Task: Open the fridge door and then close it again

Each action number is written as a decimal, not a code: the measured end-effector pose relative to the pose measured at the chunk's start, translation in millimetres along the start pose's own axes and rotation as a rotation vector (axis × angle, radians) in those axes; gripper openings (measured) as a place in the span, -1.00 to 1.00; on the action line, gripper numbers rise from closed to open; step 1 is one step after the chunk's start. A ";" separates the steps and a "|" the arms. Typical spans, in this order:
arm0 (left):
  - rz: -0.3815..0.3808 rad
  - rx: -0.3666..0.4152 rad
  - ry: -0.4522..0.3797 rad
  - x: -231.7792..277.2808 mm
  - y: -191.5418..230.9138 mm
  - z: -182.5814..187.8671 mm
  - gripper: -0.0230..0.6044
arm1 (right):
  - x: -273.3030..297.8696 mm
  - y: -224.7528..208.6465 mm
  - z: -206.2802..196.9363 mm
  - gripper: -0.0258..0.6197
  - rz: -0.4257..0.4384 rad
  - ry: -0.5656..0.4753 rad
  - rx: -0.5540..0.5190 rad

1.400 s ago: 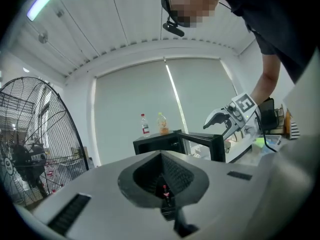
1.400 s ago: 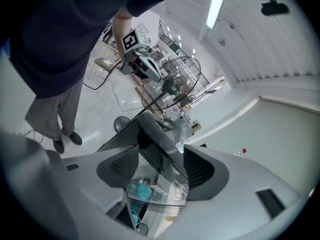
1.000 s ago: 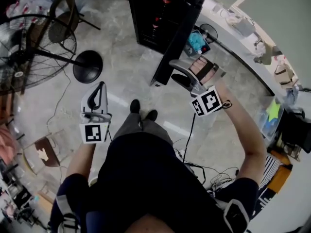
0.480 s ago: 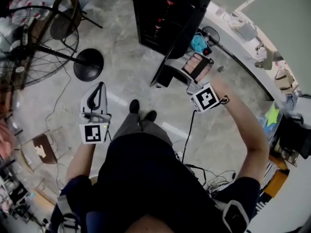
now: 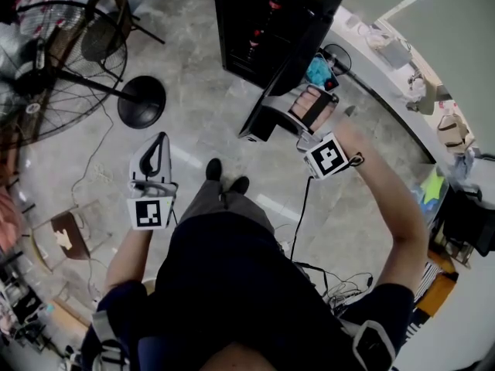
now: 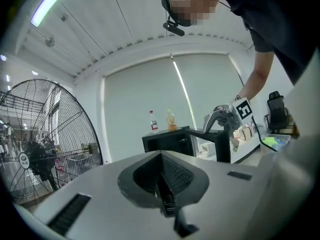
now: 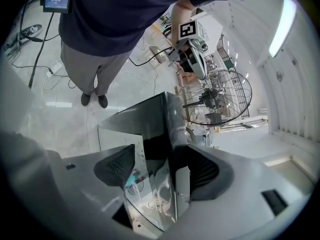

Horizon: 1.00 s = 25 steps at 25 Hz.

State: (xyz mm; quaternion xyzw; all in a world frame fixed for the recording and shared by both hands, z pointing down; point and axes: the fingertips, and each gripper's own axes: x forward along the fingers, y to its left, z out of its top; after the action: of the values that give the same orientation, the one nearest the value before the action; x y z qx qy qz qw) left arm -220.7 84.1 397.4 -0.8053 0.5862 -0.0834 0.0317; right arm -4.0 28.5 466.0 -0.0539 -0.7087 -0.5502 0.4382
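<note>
You stand in front of a small black fridge on the floor. Its door is swung open towards you, and the free edge is the part farthest from the fridge body.

Your right gripper is at that free edge, tilted downward. Its jaws are at their widest, having just been opening, and the edge of the door sits in the gap between them. The pads do not appear to press on it.

Your left gripper is well to the left of the fridge, pointing roughly level. Its jaws are closed together with nothing between them.

The door looks like a stiff glass panel in a dark frame. It probably swings easily on its hinge and will not flex. The glass is smooth and likely slippery, and it could mark or crack under a hard pinch.

The free edge gives the most leverage, so take hold or push there, on the frame rather than the pane. Expect some pull from the seal as the door meets the fridge. Two bottles stand on top of the fridge, so a slam could shake them.
</note>
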 end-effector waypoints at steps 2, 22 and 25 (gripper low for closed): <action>-0.003 -0.001 0.001 2.0 -1.2 -0.5 -0.85 | 2.4 -3.2 -0.5 0.14 -0.003 0.006 0.011; 0.013 0.021 -0.016 7.5 5.1 5.1 -0.85 | 70.2 -63.1 -4.3 0.13 -0.022 0.107 0.167; 0.027 0.020 -0.018 9.2 2.1 7.9 -0.85 | 80.0 -75.2 -7.4 0.13 -0.035 0.123 0.188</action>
State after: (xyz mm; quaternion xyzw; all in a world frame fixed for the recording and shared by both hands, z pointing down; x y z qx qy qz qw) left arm -218.5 74.3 390.1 -0.7976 0.5958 -0.0817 0.0460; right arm -90.7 -39.3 465.5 0.0336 -0.7298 -0.4912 0.4743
